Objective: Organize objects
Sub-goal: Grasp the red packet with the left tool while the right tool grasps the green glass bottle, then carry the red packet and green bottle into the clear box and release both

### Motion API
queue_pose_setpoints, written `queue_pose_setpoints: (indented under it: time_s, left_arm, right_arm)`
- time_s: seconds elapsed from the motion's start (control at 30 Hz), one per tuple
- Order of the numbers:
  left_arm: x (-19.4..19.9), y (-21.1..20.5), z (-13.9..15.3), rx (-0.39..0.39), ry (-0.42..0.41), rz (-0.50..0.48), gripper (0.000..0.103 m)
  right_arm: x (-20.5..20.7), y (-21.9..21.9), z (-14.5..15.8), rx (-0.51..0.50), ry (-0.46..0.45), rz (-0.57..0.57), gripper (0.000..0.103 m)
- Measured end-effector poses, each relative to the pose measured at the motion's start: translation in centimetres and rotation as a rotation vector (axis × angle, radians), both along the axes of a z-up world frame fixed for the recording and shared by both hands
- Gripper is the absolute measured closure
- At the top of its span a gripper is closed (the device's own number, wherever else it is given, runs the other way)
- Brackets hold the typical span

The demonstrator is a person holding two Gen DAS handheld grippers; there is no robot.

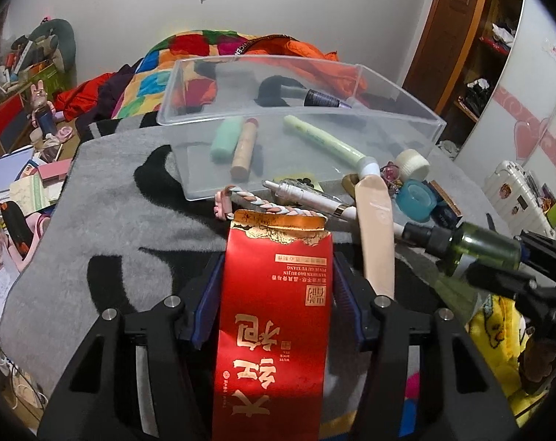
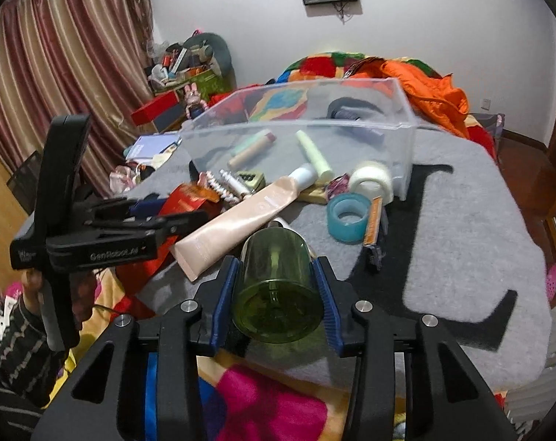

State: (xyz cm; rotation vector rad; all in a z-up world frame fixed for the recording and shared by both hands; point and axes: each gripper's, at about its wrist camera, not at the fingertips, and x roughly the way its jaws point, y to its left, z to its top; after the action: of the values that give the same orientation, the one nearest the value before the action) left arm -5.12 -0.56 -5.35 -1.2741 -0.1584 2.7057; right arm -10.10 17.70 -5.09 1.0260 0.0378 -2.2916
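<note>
Left gripper [image 1: 274, 290] is clamped on a red tea packet [image 1: 274, 316], and the right gripper [image 2: 276, 294] is squeezing a green glass bottle [image 2: 276, 290], both just in front of the clear plastic bin [image 1: 399, 110]. Right at the bin's front edge sits the pile: peach tube [image 2: 237, 217], teal tape roll [image 2: 348, 217], white pen [image 1: 307, 198]. Inside the bin: a pale green marker [image 1: 322, 137].

— What sits between the jaws of the right gripper [image 2: 276, 286]?

— A green bottle [image 2: 276, 294], base toward the camera, blue pads pressed on both sides.

— And beyond it?

— A peach tube [image 2: 237, 220] lies on the grey blanket [image 2: 462, 242], a blue tape roll [image 2: 348, 217] just to its right; the clear plastic bin [image 2: 403, 139] lies farther back. The left gripper [image 2: 189, 217] reaches in from the left, with a red packet [image 2: 186, 200] by its tips.
</note>
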Motion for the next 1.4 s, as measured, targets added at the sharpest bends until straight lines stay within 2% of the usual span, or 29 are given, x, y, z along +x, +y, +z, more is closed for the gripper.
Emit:
queue_pose_setpoints:
  time_s: [0.27,0.77,1.4]
  left_arm:
    - [0.8,-1.0,2.5,0.039,0.056,0.033,0.05]
    - [1.3,-0.8,7.6,0.051,0.187,0.037,0.05]
    - [-3.1,-1.5,11.8,0.06,0.26,0.049,0.05]
  right_arm:
    - [-0.4,0.8,2.6,-0.053,0.057,-0.047,0.065]
    - [-2.6,0.2,5.8,-0.073,0.136,-0.072,0.065]
    - [-7.6,-0.7,7.8,-0.093,0.168,-0.116,0.065]
